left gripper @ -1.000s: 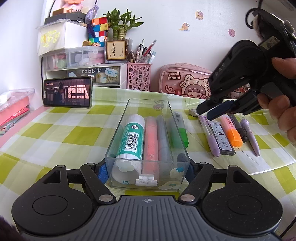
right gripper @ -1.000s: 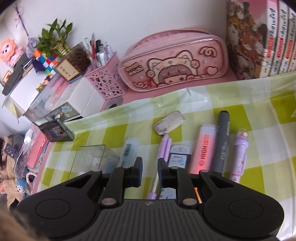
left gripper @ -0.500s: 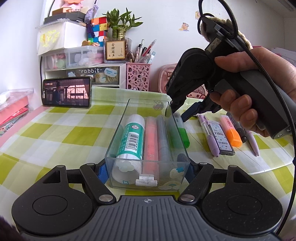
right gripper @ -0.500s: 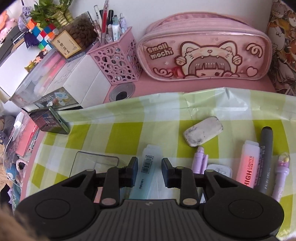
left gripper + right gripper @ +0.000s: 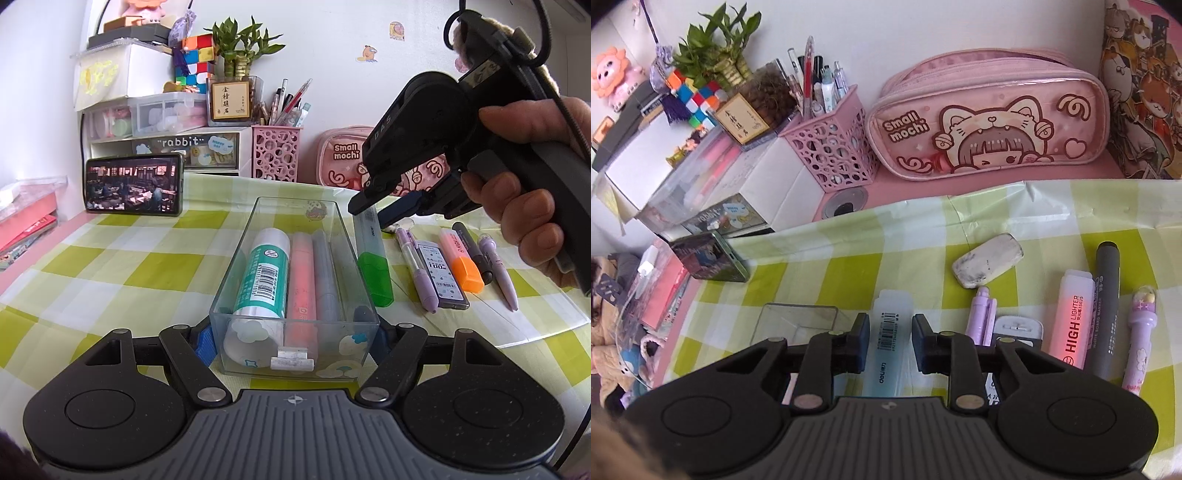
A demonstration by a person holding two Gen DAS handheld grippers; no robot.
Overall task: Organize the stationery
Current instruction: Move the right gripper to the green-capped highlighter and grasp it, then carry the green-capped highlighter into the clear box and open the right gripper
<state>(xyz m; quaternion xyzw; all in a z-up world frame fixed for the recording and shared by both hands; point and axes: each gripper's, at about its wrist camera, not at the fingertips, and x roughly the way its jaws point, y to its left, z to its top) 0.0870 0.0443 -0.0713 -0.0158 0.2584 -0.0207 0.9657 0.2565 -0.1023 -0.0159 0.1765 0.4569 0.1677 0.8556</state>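
The left gripper (image 5: 294, 328) clamps the near end of the clear box (image 5: 295, 266), evidently to keep it from sliding on the checked tablecloth (image 5: 147, 266) while pens are loaded. Inside lie a glue stick (image 5: 264, 275), a pink highlighter (image 5: 303, 280) and a grey pen (image 5: 327, 277), all lengthwise.

The right gripper (image 5: 890, 341) points steeply down over the green highlighter (image 5: 888, 343), which lies on the cloth just beside the box's right wall, parallel to it. Its jaws have just been closing and now stand narrow on either side of the pale barrel; from the right wrist view a sliver of gap shows on both sides, so the pads probably do not yet press, though the angle makes this hard to be sure of. In the left wrist view the fingertips sit at the highlighter's far end, away from its green cap.

The box wall is what stands in the way: one pad must slip between wall and barrel. Toward the right edge of the cloth lie a lilac pen (image 5: 982, 314), a lead case (image 5: 441, 273), an orange highlighter (image 5: 1075, 325), a dark marker (image 5: 1106, 295) and a purple pen (image 5: 1141, 332), with an eraser (image 5: 988, 264) beyond them. A pink pencil case (image 5: 990, 118), a pen pot (image 5: 831, 147) and a phone (image 5: 135, 188) line the far edge.
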